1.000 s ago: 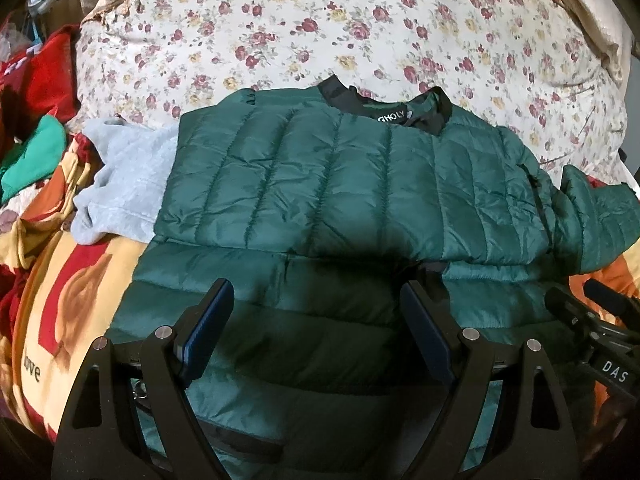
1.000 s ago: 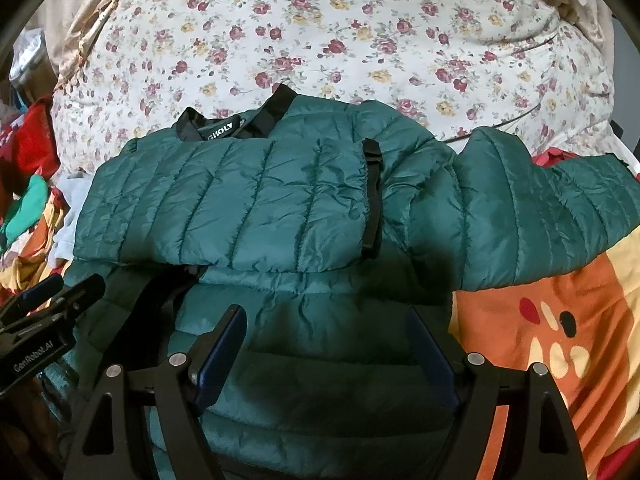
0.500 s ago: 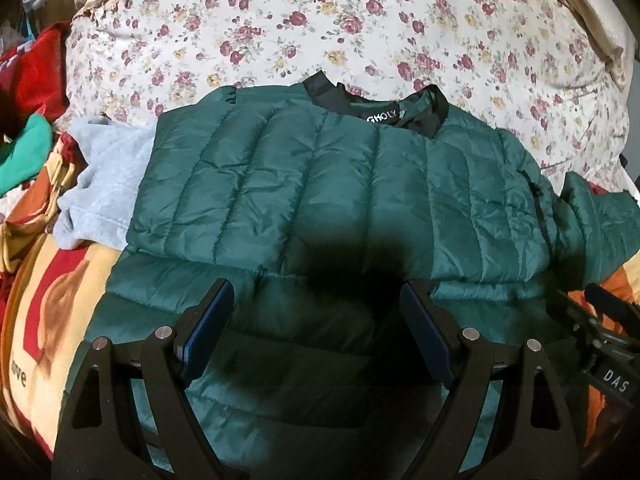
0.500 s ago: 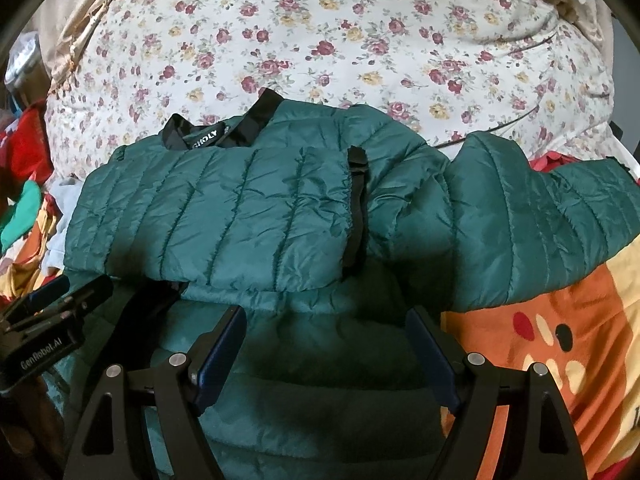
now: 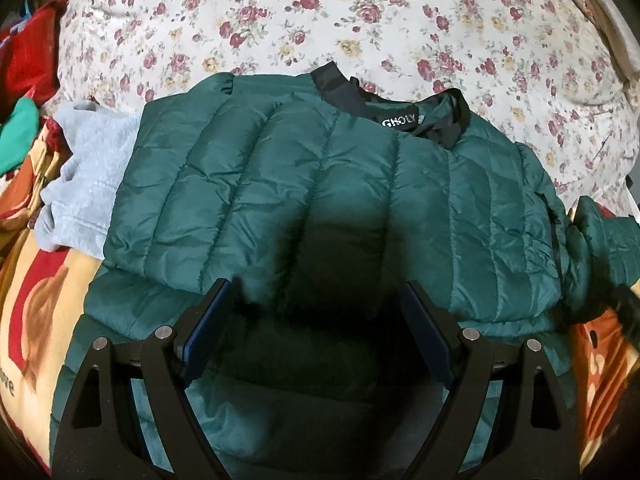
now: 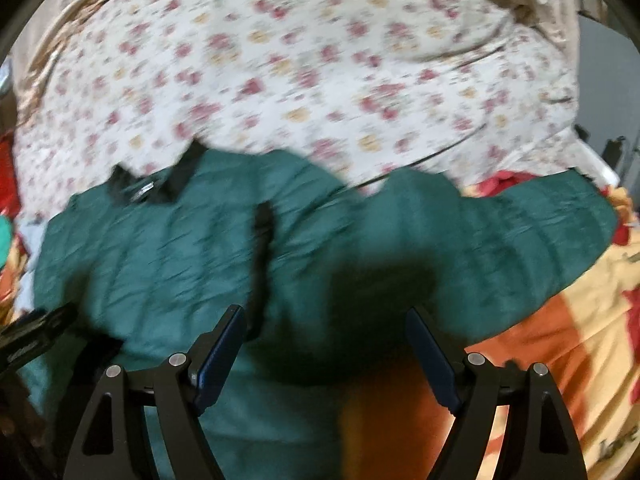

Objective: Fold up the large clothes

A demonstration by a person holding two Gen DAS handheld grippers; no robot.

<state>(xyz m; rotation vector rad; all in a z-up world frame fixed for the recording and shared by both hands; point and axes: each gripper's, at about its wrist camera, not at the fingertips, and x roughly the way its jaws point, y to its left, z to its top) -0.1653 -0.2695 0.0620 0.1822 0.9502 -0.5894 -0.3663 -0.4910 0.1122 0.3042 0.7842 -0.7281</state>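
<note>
- The green puffer jacket (image 5: 320,200) lies on the bed, collar (image 5: 404,120) toward the floral quilt (image 5: 360,20). One side looks already folded across the body, and the other sleeve (image 6: 500,236) stretches out flat over the orange blanket (image 6: 540,340).
- The left gripper (image 5: 316,320) hangs over the jacket's lower part with fingers spread wide, gripping nothing.
- The right gripper (image 6: 326,344) is equally released and empty, near the base of that spread sleeve; its view is motion-blurred, so fine detail is lost.
- My judgement: the sleeve comes next. Take it near the cuff, pinching both slippery layers deep between the fingers, since puffy nylon tends to slide out.
- Lift low and lay it across the body parallel to the black zipper strip (image 6: 262,248), then press out trapped air so the fold does not spring back.
- Keep clear of the grey garment (image 5: 84,176) tucked under the jacket's far edge.
</note>
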